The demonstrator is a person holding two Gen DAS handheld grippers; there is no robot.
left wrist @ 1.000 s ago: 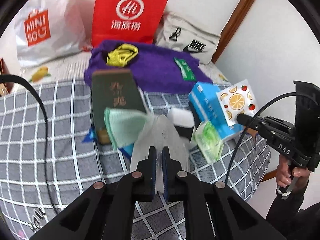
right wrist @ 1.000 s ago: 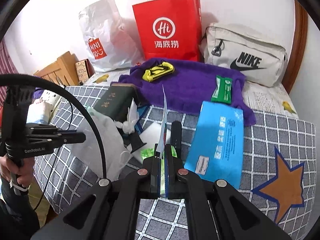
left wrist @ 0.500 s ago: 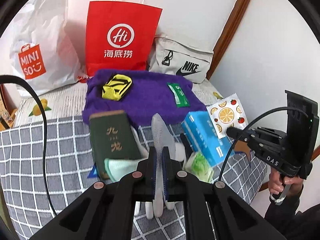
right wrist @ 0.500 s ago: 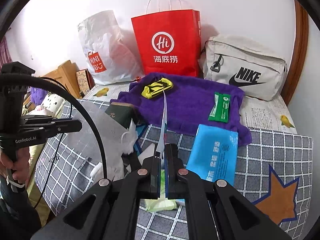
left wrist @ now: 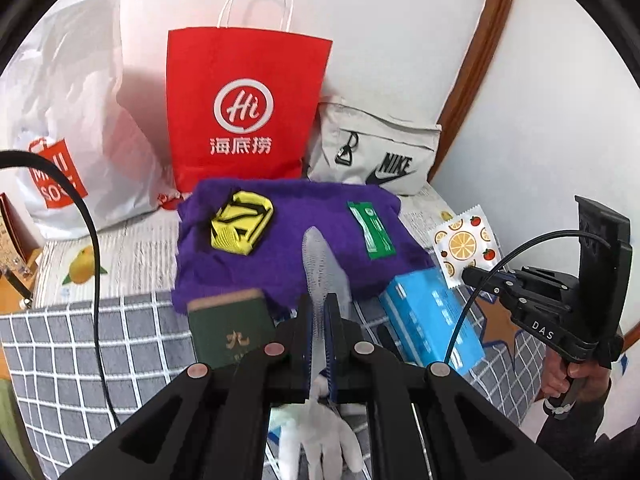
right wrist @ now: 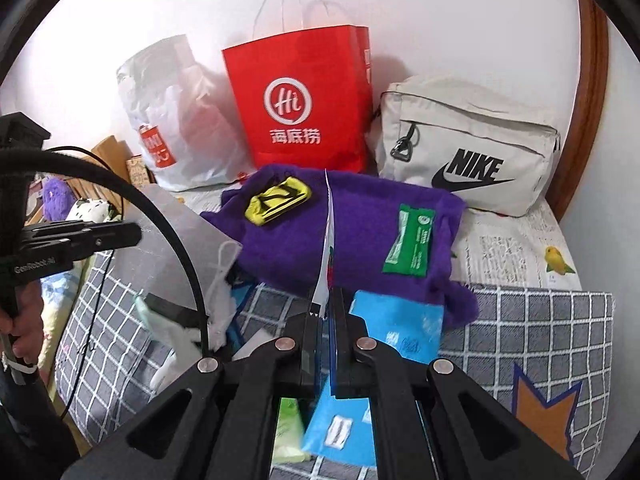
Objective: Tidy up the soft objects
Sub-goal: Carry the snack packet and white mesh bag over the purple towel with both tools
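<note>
Bed (left wrist: 100,344) w/ checked cover carries the lot: purple towel (left wrist: 288,240) near its far edge, blue pack (left wrist: 432,320) just in front, partly hidden by both claws. Left gripper (left wrist: 319,336) is clamped on a white glove (left wrist: 320,436), its fingers cut off at the frame's bottom. Only the left view shows the fruit-print packet (left wrist: 464,246) face-on in the right gripper (right wrist: 325,334), clamped; the right view sees it edge-on.
</note>
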